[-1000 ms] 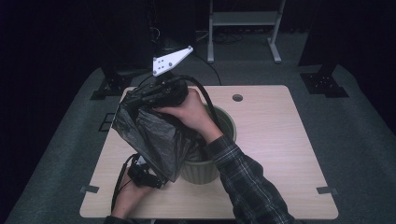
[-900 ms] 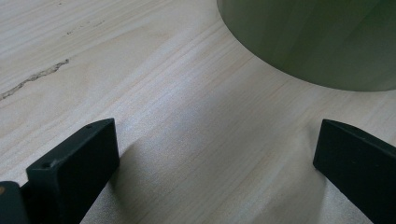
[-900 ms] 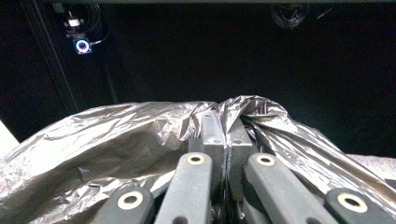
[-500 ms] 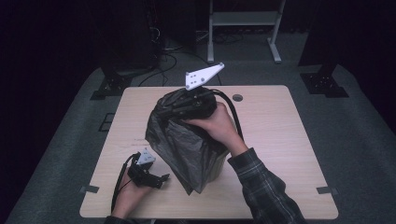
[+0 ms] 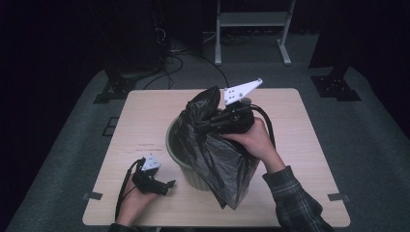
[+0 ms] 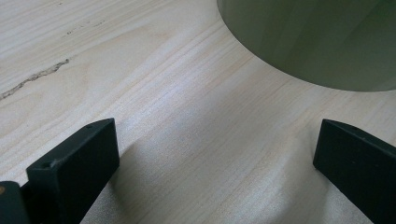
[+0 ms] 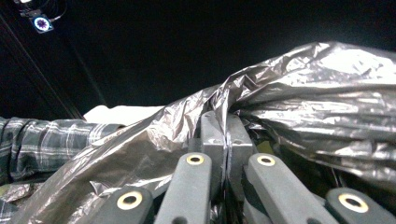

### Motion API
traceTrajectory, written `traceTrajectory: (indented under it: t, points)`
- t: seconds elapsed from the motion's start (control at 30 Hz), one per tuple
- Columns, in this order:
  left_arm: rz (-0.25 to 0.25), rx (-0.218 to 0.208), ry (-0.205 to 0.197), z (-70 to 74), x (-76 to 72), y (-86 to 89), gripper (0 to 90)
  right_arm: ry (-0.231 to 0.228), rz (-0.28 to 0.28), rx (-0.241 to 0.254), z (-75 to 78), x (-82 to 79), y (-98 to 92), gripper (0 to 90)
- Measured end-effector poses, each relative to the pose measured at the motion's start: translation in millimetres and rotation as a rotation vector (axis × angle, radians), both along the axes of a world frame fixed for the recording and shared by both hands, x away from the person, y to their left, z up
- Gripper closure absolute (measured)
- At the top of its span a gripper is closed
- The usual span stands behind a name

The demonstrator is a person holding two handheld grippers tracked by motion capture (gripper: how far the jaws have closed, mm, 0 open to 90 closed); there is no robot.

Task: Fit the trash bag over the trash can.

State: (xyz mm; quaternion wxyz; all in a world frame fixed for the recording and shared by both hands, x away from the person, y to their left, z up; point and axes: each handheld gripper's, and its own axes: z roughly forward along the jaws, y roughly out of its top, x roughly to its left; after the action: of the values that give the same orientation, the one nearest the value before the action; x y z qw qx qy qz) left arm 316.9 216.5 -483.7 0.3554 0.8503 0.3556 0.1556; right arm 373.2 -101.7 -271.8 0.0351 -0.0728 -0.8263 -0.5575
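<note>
- Near the worktop's (image 5: 145,116) front-left corner, the left tool (image 5: 167,185) rests in the person's hand with its jaws wide apart and nothing between them, just beside the bin's base.
- Behind it, toward the middle of the worktop, stands the pale green bin (image 5: 181,166); its wall is bare at the front, so lining it looks to be the step in hand.
- The black bag (image 5: 217,154) drapes over the bin's right side and hangs down its front.
- Farthest back, the right tool (image 5: 205,124) is clamped on a fold of bag film.
- Next, the bag mouth wants spreading over the rim, likely with the left tool's help.
- Half a second ago the bag hid the bin entirely; now the bin's left rim shows.
</note>
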Motion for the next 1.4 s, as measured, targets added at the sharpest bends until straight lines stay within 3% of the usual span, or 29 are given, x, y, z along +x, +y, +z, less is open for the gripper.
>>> traceTrajectory:
  t: [0.87,1.07,1.23,1.4]
  points:
    - [-0.006,-0.003,0.001,3.3,-1.6,4.1,0.0,0.015,-0.065,-0.043,-26.5,-16.5,-62.7,89.7]
    - [-0.007,0.000,-0.038,24.8,-4.7,11.1,0.0,0.024,-0.077,-0.042,-30.4,-17.0,-75.7,89.7]
    - [-0.036,-0.067,-0.068,46.6,-9.0,19.2,0.0,0.019,-0.080,-0.038,-29.4,-16.9,-79.3,89.7]
    - [-0.078,-0.091,-0.089,66.5,-14.2,26.2,0.0,0.018,-0.084,-0.036,-29.2,-15.7,-81.2,89.7]
